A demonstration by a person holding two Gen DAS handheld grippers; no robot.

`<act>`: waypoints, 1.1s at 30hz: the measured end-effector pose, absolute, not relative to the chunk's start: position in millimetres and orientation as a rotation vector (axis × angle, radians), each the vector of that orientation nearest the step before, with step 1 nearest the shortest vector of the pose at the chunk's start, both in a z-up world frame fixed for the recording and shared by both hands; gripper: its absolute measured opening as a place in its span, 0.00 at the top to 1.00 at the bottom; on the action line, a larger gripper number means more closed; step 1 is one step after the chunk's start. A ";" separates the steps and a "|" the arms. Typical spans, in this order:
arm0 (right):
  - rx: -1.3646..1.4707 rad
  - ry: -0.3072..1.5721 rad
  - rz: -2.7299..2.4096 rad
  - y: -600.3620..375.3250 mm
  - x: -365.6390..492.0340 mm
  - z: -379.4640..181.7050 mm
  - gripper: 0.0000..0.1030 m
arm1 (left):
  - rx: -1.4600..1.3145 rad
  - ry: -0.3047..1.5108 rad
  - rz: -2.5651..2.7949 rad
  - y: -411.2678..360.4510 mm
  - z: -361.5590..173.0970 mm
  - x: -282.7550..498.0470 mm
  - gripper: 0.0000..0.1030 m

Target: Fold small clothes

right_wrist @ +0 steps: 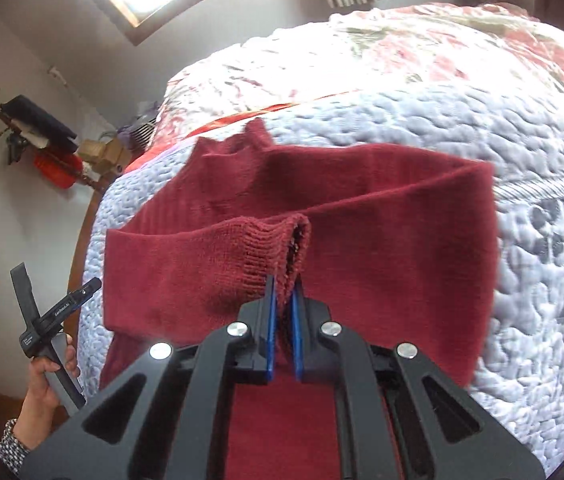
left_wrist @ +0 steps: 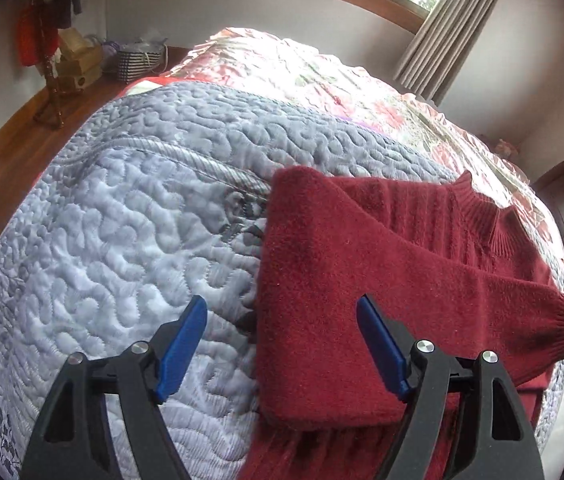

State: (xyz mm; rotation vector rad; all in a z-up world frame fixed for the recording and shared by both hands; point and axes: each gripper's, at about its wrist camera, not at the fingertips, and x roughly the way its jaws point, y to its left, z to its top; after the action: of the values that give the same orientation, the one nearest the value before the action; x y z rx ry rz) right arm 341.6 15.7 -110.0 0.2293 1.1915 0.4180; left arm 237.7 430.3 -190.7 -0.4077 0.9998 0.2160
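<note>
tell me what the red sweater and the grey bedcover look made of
Sweater: looks like knitted wool or a wool-like yarn, matte and fuzzy; the ribbed cuff held in the right gripper shows open knit stitches. Bedcover: seems a quilted woven fabric, padded, with a slight sheen; stitched wavy lines puff it up. Exact fibres cannot be told.

The sweater's [right_wrist: 362, 240] hem is hidden beneath the right gripper [right_wrist: 283, 308].

1. My left gripper [left_wrist: 282, 344] is hanging with its jaws wide apart over the quilt [left_wrist: 101, 240], where bare room is lying to its left.
2. The red sweater [left_wrist: 342, 280] is covering the bed just right of it.
3. My right gripper [right_wrist: 283, 304] is pinching the sleeve cuff [right_wrist: 277, 240], which is filling the gap between its blue pads.
</note>
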 end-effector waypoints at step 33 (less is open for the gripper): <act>0.173 1.252 0.277 -9.7 345.7 -180.1 0.65 | -0.266 1.062 0.102 370.3 -196.9 263.9 0.24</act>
State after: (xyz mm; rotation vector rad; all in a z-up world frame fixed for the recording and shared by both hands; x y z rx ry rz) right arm 345.7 -9.7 -180.1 0.1729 1.2518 0.2772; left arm 263.9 370.3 -196.9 -0.2662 1.0615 0.1017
